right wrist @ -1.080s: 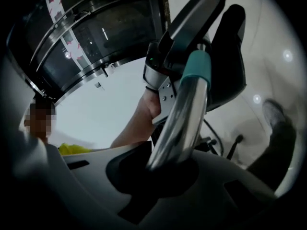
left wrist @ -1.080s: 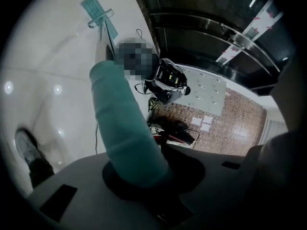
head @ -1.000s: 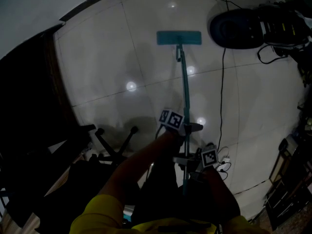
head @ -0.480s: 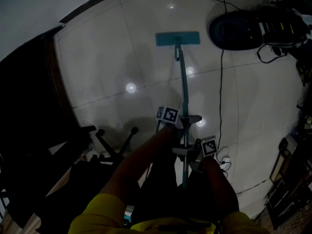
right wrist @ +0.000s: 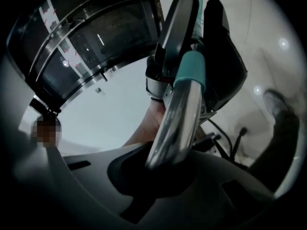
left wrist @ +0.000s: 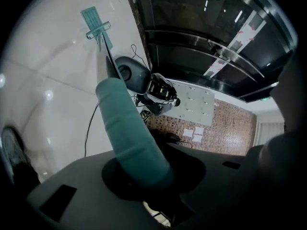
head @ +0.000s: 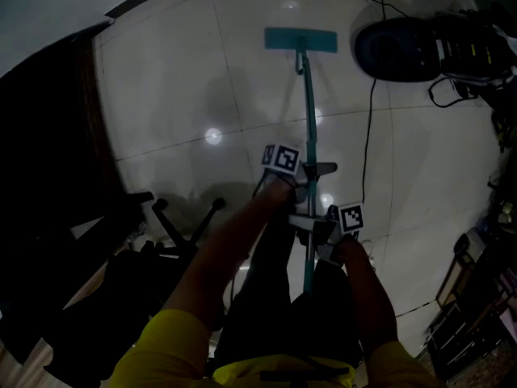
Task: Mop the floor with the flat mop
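The flat mop has a teal rectangular head (head: 300,40) and a long, thin teal pole (head: 308,111). In the right gripper view the upper end of the pole is a bare chrome tube (right wrist: 175,123), smooth and shiny, that meets the teal part at a teal collar. In the left gripper view the teal part is matte and faintly ringed.

The head lies flat on the glossy white tiled floor (head: 161,95) at the far end, its long side crosswise to the pole. The pole's long axis runs from the head almost straight back toward the person. It slopes up from the floor to the two grippers in front of the person's body.

The left gripper (head: 309,170) is clamped round the teal part of the pole, its dark moulded jaws pressing the pole from both sides. The right gripper (head: 311,226) grips the chrome tube nearer the person, just behind the left one, with its jaws closed on the metal.

To the right of the mop head, near it but apart, sits a dark rounded oval object (head: 396,48). A thin black cable (head: 367,136) trails down the tiles beside the pole. A black star-shaped chair base (head: 186,225) stands on the floor to the left.
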Action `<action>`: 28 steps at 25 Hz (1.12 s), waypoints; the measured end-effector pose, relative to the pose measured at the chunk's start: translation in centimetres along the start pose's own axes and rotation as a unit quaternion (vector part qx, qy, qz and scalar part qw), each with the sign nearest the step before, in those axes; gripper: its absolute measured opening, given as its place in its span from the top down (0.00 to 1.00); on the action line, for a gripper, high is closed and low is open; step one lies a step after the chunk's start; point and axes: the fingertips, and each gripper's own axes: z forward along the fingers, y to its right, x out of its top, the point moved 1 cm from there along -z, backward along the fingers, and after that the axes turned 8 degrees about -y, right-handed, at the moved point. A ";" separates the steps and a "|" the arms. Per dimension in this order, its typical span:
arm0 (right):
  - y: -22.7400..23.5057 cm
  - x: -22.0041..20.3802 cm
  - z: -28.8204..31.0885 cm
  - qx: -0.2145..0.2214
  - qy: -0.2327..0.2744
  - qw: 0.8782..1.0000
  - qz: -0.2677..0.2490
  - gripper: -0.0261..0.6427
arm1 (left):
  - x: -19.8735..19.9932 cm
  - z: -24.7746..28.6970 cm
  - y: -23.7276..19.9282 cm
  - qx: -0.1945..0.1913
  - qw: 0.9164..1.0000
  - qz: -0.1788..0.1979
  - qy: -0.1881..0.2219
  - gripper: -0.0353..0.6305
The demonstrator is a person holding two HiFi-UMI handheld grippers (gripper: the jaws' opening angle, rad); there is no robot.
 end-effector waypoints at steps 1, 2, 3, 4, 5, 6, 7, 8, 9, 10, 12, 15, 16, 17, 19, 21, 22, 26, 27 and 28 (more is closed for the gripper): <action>0.0 -3.6 -0.3 -0.009 -0.014 1.000 0.016 0.94 | -3.5 0.2 0.3 0.000 1.000 -0.014 0.011 0.77; 0.4 -7.5 -0.8 -0.024 -0.031 0.999 0.031 0.94 | -7.2 0.5 0.6 0.000 0.999 -0.033 0.024 0.77; 0.8 -11.3 -1.5 -0.041 -0.051 0.997 0.045 0.94 | -10.8 0.9 0.9 -0.005 0.998 -0.054 0.039 0.77; 0.9 -14.9 -2.2 -0.055 -0.073 0.994 0.058 0.94 | -14.1 1.3 1.3 -0.012 0.996 -0.076 0.055 0.78; 0.7 -17.9 -2.7 -0.065 -0.093 0.991 0.071 0.94 | -16.9 1.6 1.8 -0.020 0.993 -0.095 0.073 0.78; 0.3 -20.1 -3.1 -0.072 -0.112 0.988 0.078 0.94 | -18.9 1.8 2.3 -0.031 0.990 -0.107 0.091 0.78; 0.1 -21.4 -3.3 -0.078 -0.127 0.986 0.079 0.92 | -20.0 1.9 2.8 -0.043 0.987 -0.110 0.106 0.79; 0.0 -21.9 -3.4 -0.085 -0.138 0.984 0.077 0.91 | -20.2 1.8 3.2 -0.055 0.986 -0.102 0.117 0.79; 0.1 -21.7 -3.4 -0.091 -0.149 0.982 0.072 0.91 | -19.7 1.8 3.5 -0.066 0.987 -0.084 0.119 0.78; 0.3 -21.1 -3.2 -0.100 -0.166 0.979 0.064 0.91 | -18.7 1.7 3.5 -0.073 0.989 -0.064 0.113 0.77; 0.8 -19.3 -2.7 -0.117 -0.209 0.970 0.048 0.88 | -16.7 1.4 3.0 -0.070 0.993 -0.049 0.087 0.74; 0.9 -15.5 -1.8 -0.098 -0.208 0.973 0.033 0.86 | -13.2 0.2 2.6 -0.075 0.992 -0.059 0.083 0.72; 1.1 -14.2 -1.5 -0.098 -0.199 0.975 0.027 0.87 | -11.9 -0.2 2.5 -0.075 0.992 -0.055 0.085 0.72; 1.6 -12.8 -1.2 -0.103 -0.191 0.976 0.020 0.87 | -10.7 -0.6 1.7 -0.062 0.994 -0.042 0.084 0.72; 3.1 -10.7 -0.7 -0.117 -0.178 0.977 0.012 0.89 | -8.7 -1.4 -0.2 -0.035 0.996 -0.012 0.082 0.72; 3.8 -9.5 -0.3 -0.117 -0.168 0.979 0.012 0.90 | -7.5 -2.1 -0.9 -0.032 0.996 -0.002 0.086 0.72; 3.6 -9.0 -0.2 -0.107 -0.161 0.981 0.010 0.90 | -7.1 -2.3 -0.7 -0.034 0.995 -0.002 0.091 0.72; 2.0 -8.4 -0.9 -0.085 -0.141 0.986 0.003 0.91 | -6.3 -1.7 0.4 -0.034 0.994 0.007 0.105 0.71; 1.8 -8.5 -0.9 -0.085 -0.140 0.986 0.000 0.90 | -6.4 -1.8 0.8 -0.040 0.993 0.014 0.107 0.71; 1.8 -8.7 -0.7 -0.083 -0.139 0.987 -0.004 0.90 | -6.6 -2.1 1.1 -0.041 0.993 0.018 0.110 0.71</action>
